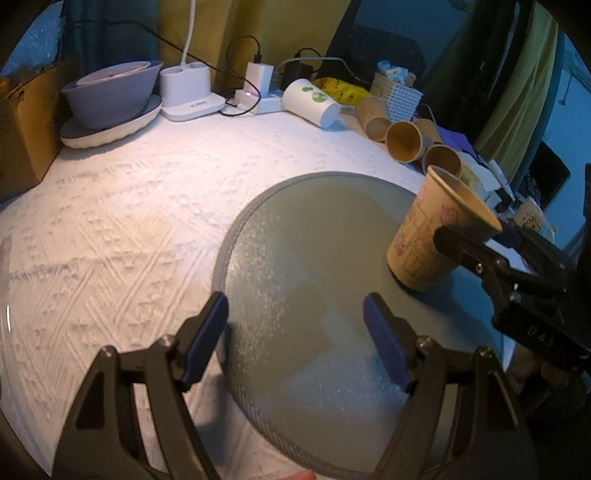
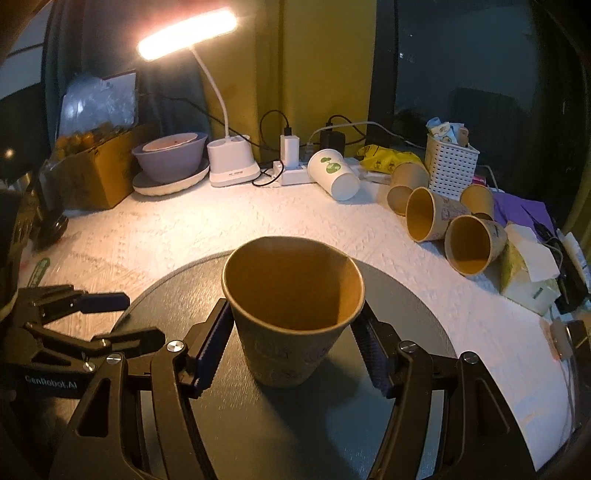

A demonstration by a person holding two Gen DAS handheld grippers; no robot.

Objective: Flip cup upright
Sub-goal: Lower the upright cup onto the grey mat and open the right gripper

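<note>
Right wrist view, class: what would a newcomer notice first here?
The brown paper cup stands mouth-up on the round grey mat, between the right tool's fingers. Behind it a lit desk lamp glows over the white tablecloth, and several paper cups lie tipped at right.

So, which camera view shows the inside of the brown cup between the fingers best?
The right wrist view: the brown cup stands mouth-up on the round mat, its interior open to the camera. In the left wrist view the cup shows mostly its printed outer wall, beside the right gripper.
</note>
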